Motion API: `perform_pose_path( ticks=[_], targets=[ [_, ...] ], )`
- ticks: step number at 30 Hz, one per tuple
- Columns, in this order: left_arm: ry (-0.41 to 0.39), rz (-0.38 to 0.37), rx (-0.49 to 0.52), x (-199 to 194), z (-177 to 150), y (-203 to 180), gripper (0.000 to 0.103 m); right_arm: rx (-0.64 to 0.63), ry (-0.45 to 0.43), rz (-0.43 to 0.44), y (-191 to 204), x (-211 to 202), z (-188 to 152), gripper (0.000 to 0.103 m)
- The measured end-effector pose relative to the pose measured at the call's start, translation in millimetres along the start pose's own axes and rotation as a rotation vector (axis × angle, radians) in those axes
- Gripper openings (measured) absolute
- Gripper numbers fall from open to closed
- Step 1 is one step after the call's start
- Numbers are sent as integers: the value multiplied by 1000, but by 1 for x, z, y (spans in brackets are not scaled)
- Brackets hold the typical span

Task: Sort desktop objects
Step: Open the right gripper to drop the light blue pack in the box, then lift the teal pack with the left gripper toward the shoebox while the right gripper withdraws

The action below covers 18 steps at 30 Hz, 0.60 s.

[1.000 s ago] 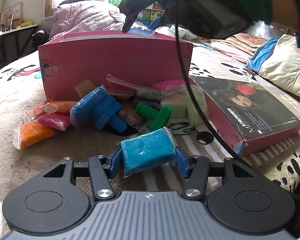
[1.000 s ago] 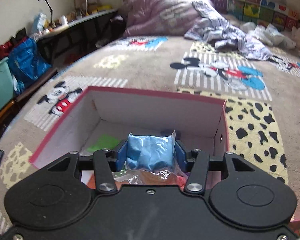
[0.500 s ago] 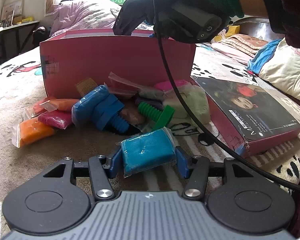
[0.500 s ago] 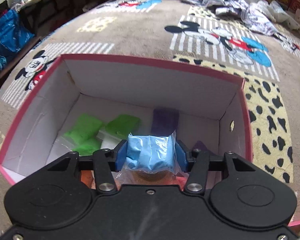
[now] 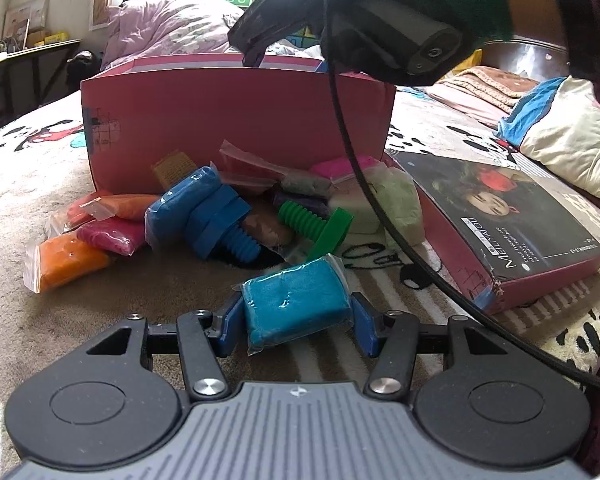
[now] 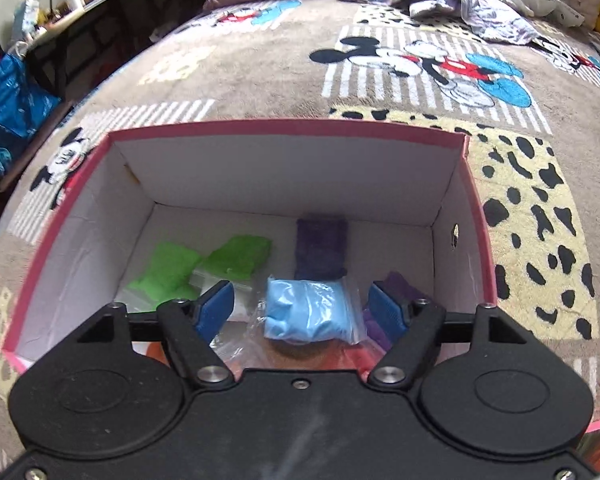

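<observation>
Right tool [image 6: 301, 312] hangs over the open pink box [image 6: 284, 128], jaws spread wide, gripping nothing; a light-blue clay bag [image 6: 308, 310] sits between the pads without touching either and looks released, though whether it rests on the contents yet cannot be told. Box interior is plain white card, holding two green clay bags [image 6: 204, 264] at left and a purple clay bag [image 6: 320, 248] at the back. Left tool [image 5: 296, 326] is clamped on a teal clay bag [image 5: 296, 304], soft block in crinkly clear plastic, long axis crosswise between the pads. Key relation: the pink box [image 5: 236, 128] stands straight ahead of the left tool, beyond the pile, its near wall upright, so the teal bag likely has to rise over that rim. The right tool [image 5: 256, 46] occupies the opening from above. Pile on the plush bed cover [image 5: 40, 160] against the box wall: blue plastic bolt [image 5: 220, 228] and green plastic bolt [image 5: 312, 224], both ribbed and hard, orange clay bag [image 5: 68, 264], magenta clay bag [image 5: 112, 236]. Box lid [image 5: 512, 224] lies flat at right.
</observation>
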<state>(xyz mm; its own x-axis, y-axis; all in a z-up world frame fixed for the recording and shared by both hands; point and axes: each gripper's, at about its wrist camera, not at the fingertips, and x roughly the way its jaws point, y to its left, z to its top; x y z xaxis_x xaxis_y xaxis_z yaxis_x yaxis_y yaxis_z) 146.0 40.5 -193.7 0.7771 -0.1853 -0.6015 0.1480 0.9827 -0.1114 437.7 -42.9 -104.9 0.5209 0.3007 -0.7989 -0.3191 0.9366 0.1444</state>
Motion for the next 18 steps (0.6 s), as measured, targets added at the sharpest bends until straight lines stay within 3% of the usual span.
perform_pose_path(
  ticks=[6, 18],
  targets=[
    [3, 1, -10, 1, 0, 1, 55, -9, -107, 87, 3, -41, -14, 77],
    [-4, -1, -61, 3, -2, 3, 55, 67, -236, 206, -24, -117, -109, 83]
  ],
)
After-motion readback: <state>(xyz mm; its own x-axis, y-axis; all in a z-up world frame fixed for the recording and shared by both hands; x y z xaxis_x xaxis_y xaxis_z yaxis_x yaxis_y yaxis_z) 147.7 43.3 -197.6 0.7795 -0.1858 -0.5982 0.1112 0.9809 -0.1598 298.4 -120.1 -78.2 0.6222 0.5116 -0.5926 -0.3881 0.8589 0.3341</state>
